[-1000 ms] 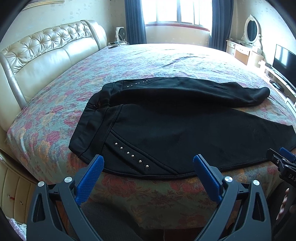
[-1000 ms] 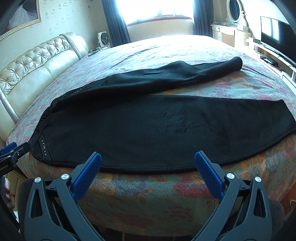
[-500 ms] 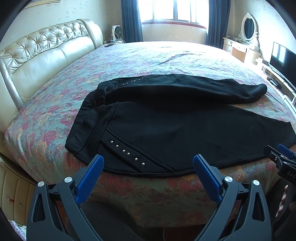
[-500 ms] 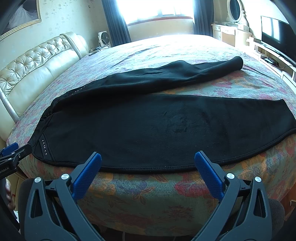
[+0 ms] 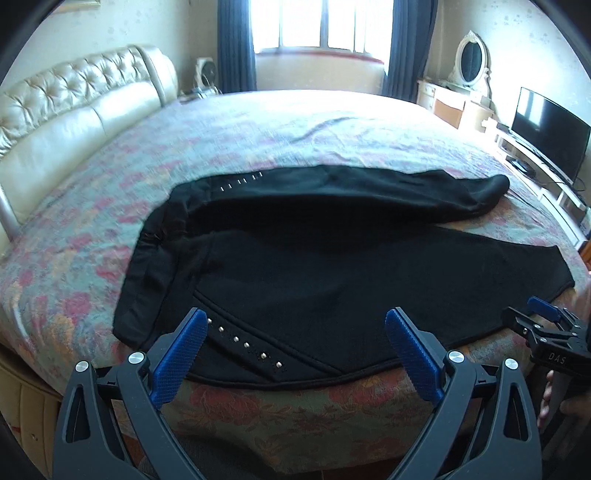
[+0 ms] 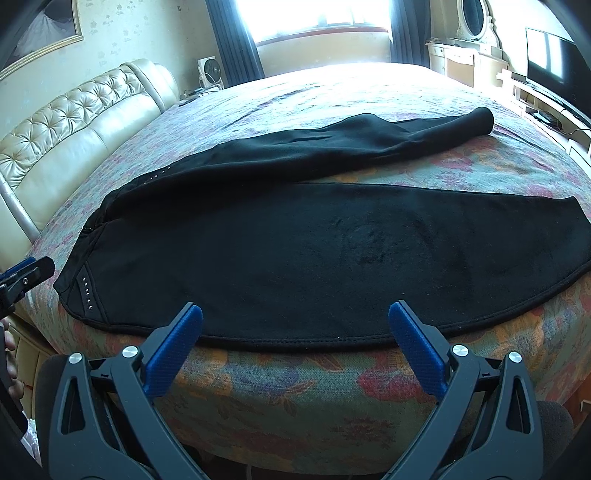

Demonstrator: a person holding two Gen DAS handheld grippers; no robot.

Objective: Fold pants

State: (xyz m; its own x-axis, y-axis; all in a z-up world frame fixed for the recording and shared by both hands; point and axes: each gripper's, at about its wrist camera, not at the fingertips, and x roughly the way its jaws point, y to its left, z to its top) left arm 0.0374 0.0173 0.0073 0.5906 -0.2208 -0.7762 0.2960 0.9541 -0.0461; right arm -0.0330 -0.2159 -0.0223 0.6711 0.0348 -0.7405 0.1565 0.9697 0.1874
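Black fabric covers the near part of the bed [image 5: 258,147]: the pants [image 5: 332,273] lie flat on the floral bedspread [image 6: 332,387], waistband toward the padded cream headboard [image 5: 74,122], legs running toward the side with the television [image 5: 550,136]. The near leg lies spread along the bed edge, its lower hem seam following the mattress corner. The far leg lies separately behind it, slightly rumpled, with a strip of bedspread showing between the two legs toward the cuffs. A row of metal studs [image 5: 243,345] marks the near hip; a second row shows on the far hip.

Left gripper [image 5: 295,347]: jaws wide apart, blue pads clear of the cloth, holding nothing. It hovers at the bed edge just in front of the studded hip area. The left view is slightly motion-blurred.

Right gripper [image 6: 295,339]: jaws wide apart, holding nothing. It hovers at the bed edge in front of the middle of the near leg, just short of the hem seam.

Each gripper appears at the margin of the other camera's view, with fingers of the person's hand [image 5: 550,398] visible on the handle.

A window [image 5: 317,26] with dark blue curtains stands behind the bed. A dresser with an oval mirror [image 5: 471,59] stands beside the television.
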